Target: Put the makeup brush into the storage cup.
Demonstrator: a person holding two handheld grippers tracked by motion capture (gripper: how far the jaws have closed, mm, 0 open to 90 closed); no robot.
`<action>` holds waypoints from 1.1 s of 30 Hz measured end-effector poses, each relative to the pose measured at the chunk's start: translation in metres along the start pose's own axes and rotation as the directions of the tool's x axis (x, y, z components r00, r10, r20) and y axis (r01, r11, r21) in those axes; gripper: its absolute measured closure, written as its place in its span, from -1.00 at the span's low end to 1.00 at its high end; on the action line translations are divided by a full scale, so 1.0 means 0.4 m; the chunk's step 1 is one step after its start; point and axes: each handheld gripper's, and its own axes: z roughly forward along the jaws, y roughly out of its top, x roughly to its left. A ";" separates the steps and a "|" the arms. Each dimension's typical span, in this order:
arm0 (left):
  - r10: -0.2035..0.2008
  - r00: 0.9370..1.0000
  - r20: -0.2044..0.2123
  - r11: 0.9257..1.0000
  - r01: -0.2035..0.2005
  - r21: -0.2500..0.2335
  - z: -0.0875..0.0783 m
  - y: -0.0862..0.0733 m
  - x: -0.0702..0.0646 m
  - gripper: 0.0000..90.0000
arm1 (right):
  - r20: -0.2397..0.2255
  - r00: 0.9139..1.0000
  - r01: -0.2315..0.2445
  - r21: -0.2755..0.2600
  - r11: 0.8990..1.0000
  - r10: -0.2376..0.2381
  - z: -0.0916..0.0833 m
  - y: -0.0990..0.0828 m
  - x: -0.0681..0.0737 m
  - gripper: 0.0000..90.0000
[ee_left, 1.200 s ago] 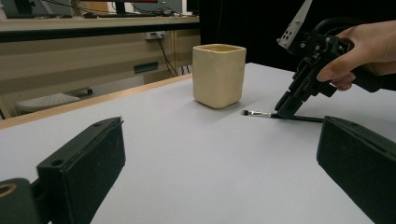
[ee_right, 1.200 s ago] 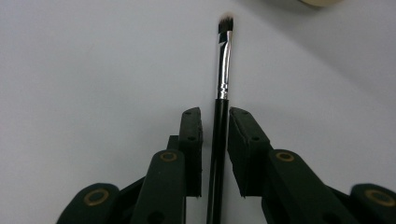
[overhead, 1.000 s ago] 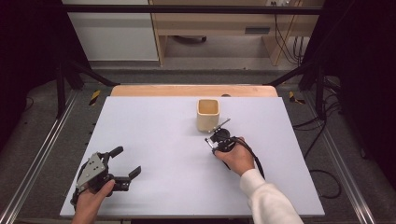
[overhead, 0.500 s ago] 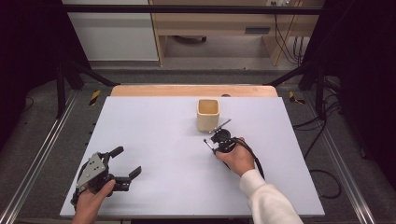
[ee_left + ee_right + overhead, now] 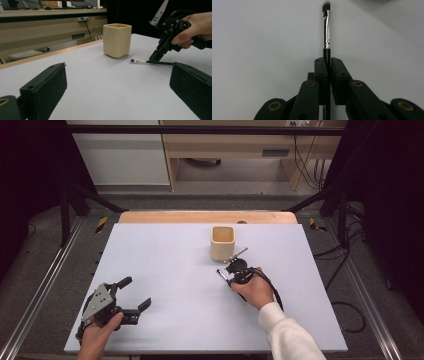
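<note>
High view: right gripper (image 5: 226, 273) clamped on thin brush (image 5: 221, 273) lying flat on white table (image 5: 165, 265); cream cup (image 5: 222, 242) just beyond it, near. Left gripper (image 5: 134, 294) jaws wide apart, nothing between, parked well off to side.

Left gripper view: brush (image 5: 140, 60) flat on table, bristle tip jutting past right gripper (image 5: 153, 60) toward cup (image 5: 117, 40). Cup interior hidden from here; contents not discernible.

Right gripper view: jaws pinch black handle of brush (image 5: 326, 32), ferrule and bristles ahead. Low handle grip likely leaves bristle end free for drop into cup.
</note>
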 end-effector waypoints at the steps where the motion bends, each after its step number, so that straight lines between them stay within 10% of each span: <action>1: 0.000 1.000 0.000 1.000 0.000 0.000 0.000 0.000 0.000 -0.98 | -0.002 1.000 -0.003 -0.005 1.000 0.003 -0.003 0.000 0.000 0.86; 19: 0.003 1.000 -0.002 1.000 -0.003 0.001 0.002 -0.001 0.002 -0.98 | -0.029 1.000 0.004 -0.142 0.990 -0.008 -0.053 -0.010 -0.003 0.86; 33: 0.016 1.000 -0.007 1.000 -0.016 0.012 0.007 -0.002 0.000 -0.98 | -0.052 0.998 0.007 -0.345 0.938 -0.026 -0.098 -0.048 -0.008 0.86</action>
